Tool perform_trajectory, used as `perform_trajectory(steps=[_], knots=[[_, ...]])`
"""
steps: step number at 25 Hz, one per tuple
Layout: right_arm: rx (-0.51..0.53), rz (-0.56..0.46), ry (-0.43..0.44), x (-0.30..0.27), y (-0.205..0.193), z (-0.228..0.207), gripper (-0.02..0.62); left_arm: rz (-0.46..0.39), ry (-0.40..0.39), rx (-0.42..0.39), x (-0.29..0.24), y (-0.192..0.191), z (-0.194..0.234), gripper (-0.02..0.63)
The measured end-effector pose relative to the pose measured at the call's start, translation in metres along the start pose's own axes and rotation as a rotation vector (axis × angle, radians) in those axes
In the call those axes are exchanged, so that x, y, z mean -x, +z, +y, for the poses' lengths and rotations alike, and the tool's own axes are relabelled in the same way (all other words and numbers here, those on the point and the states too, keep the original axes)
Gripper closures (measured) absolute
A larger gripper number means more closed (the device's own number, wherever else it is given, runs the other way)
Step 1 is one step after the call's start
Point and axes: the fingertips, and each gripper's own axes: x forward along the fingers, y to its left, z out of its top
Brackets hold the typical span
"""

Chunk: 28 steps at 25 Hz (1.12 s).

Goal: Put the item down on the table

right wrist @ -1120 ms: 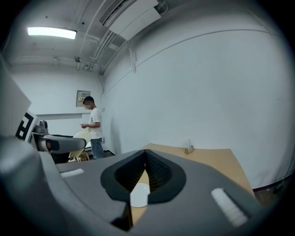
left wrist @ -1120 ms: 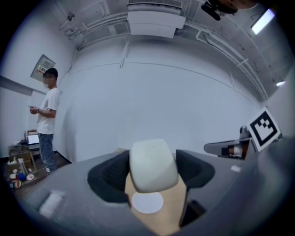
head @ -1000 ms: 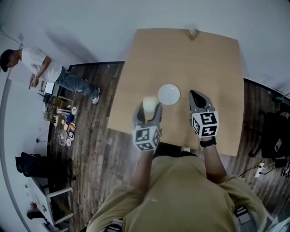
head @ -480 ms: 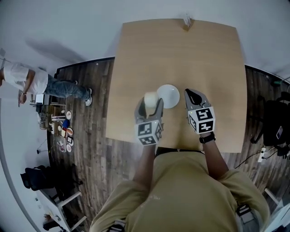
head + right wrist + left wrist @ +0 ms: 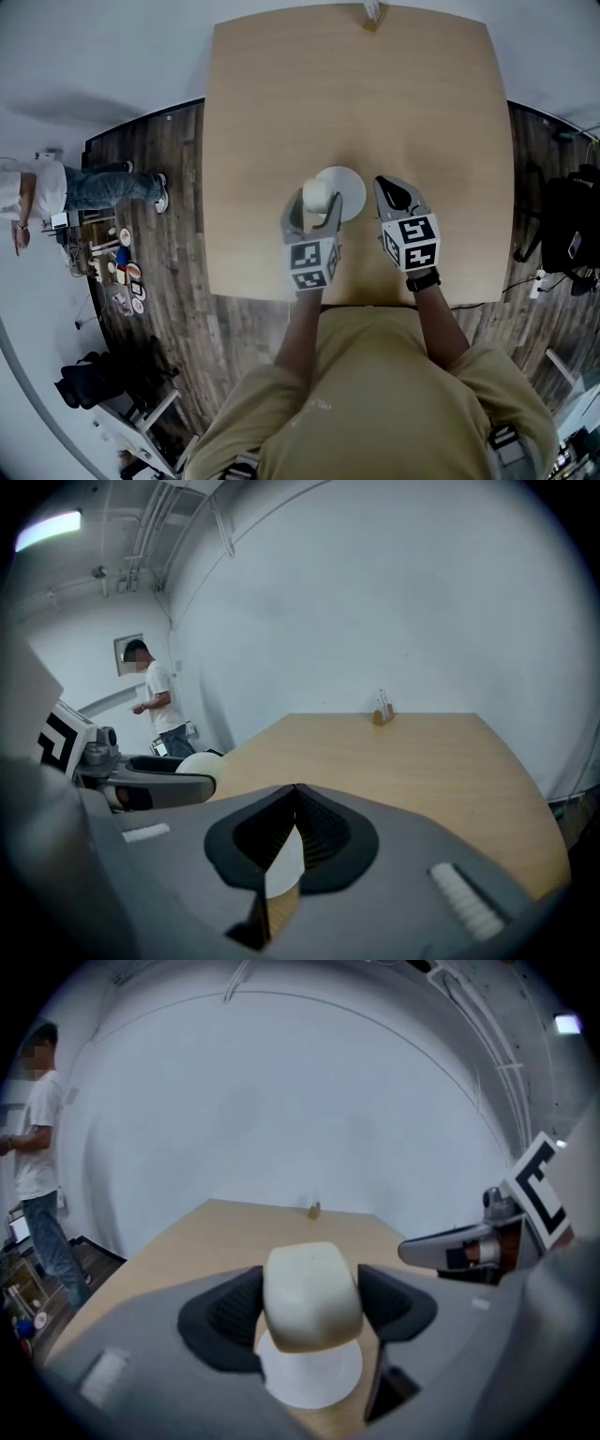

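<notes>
A cream-white cup (image 5: 317,194) sits between the pads of my left gripper (image 5: 313,202), which is shut on it. In the left gripper view the cup (image 5: 311,1296) hangs just above a white saucer (image 5: 309,1374) on the wooden table (image 5: 356,94). From the head view the cup overlaps the left rim of the saucer (image 5: 351,187). My right gripper (image 5: 387,188) is beside the saucer's right edge, jaws closed together with nothing in them (image 5: 295,803). A sliver of the saucer (image 5: 284,866) shows below its pads.
A small holder (image 5: 370,11) stands at the table's far edge. A person (image 5: 37,192) stands on the wooden floor at the left, near small items (image 5: 122,272) on the floor. A black bag (image 5: 567,234) lies to the right of the table.
Both grippers have moved forward over the table, and the cup now overlaps the saucer's left rim. The person at the left has walked further left.
</notes>
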Motion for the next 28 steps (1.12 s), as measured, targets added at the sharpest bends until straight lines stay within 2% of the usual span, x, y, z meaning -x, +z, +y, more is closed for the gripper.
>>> perform_trajectory(steps=[9, 13, 19, 28], knots=[[-0.038, 0.088, -0.033, -0.020, -0.037, -0.015, 0.589, 0.150, -0.050, -0.043, -0.048, -0.059, -0.008, 0.290], [-0.063, 0.129, -0.059, -0.024, -0.057, -0.028, 0.589, 0.178, -0.068, -0.055, -0.062, -0.076, -0.015, 0.290], [-0.067, 0.170, -0.058, -0.035, -0.072, -0.025, 0.589, 0.272, -0.060, -0.049, -0.070, -0.121, 0.001, 0.290], [-0.067, 0.188, -0.063, -0.036, -0.080, -0.028, 0.589, 0.288, -0.090, -0.108, -0.091, -0.127, 0.001, 0.288]])
